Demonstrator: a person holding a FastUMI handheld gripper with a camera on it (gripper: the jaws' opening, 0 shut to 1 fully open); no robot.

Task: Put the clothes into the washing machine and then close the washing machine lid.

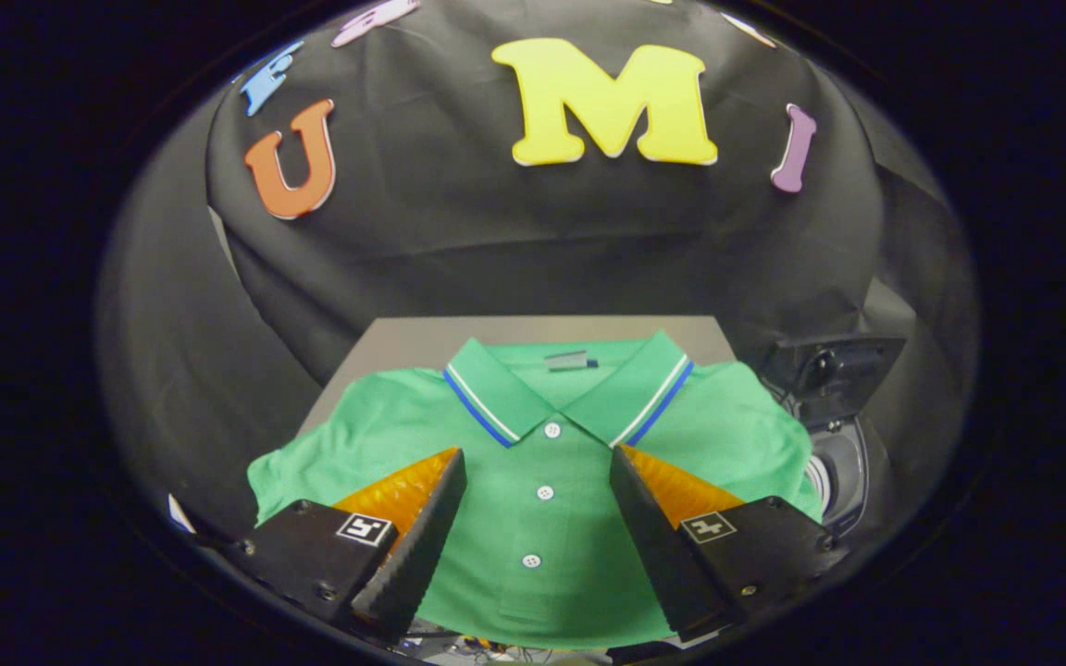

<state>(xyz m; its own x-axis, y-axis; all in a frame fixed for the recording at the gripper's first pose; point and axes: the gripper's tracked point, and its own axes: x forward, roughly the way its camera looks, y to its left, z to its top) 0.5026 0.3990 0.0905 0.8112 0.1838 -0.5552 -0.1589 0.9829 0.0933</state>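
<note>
The tongs (538,481) stand wide open with nothing in their hold, poised above a green polo shirt (542,444) that lies spread flat, front up, on the grey bench (422,335). The buttoned placket runs straight down the gap between the two fingers, and the striped collar (570,393) sits just ahead of their tips. Centred this way, the fingers look lined up to come down and pinch the cloth near the chest, where a gathered fold would lift the whole garment. Beyond the right finger, just off the shirt's shoulder, stands what is probably the small washing machine (834,462), with a round opening and a dark lid (834,361) raised above it; the distortion there makes this hard to confirm. The shirt is not yet picked up, so loading and lid closing remain ahead.
</note>
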